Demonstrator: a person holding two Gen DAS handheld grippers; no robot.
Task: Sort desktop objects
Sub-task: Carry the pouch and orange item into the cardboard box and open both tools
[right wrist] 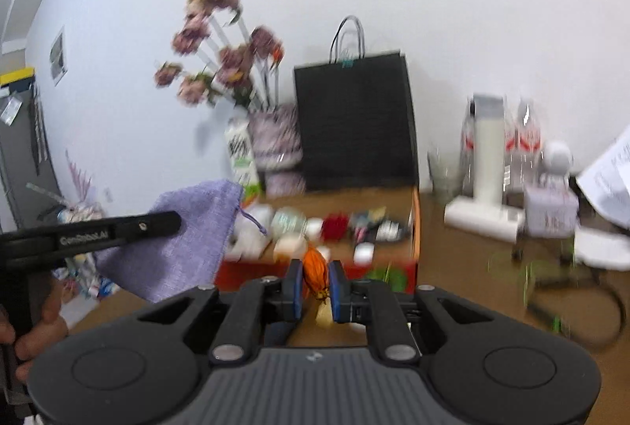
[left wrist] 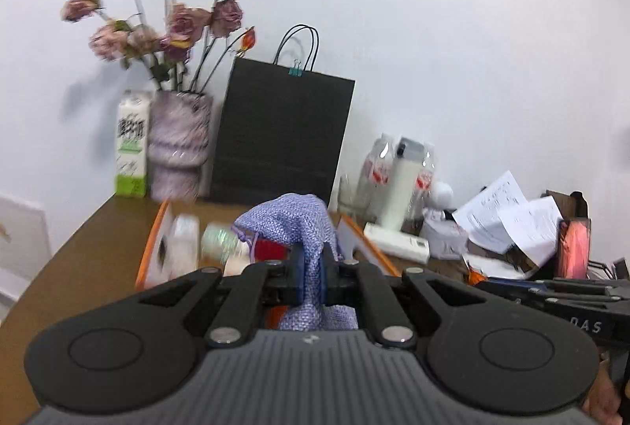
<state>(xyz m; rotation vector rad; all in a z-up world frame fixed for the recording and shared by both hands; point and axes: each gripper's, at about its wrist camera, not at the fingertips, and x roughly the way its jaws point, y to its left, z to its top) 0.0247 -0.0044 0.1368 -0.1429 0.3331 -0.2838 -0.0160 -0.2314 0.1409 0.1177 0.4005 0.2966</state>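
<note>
My left gripper (left wrist: 313, 277) is shut on a purple woven pouch (left wrist: 293, 220) and holds it up over an orange-rimmed tray (left wrist: 151, 240). The pouch also shows in the right wrist view (right wrist: 177, 244), hanging from the left gripper's finger (right wrist: 118, 228) at the left. My right gripper (right wrist: 315, 283) is shut on a small orange ribbed object (right wrist: 314, 269), above the near edge of the tray (right wrist: 415, 224). The tray holds several small items, blurred.
A vase of dried roses (left wrist: 179, 145), a milk carton (left wrist: 132, 149) and a black paper bag (left wrist: 283, 133) stand at the back of the brown desk (left wrist: 86, 248). Bottles (right wrist: 490, 149), a white box (right wrist: 480, 218), papers (left wrist: 508, 216) and cables (right wrist: 571, 291) clutter the right.
</note>
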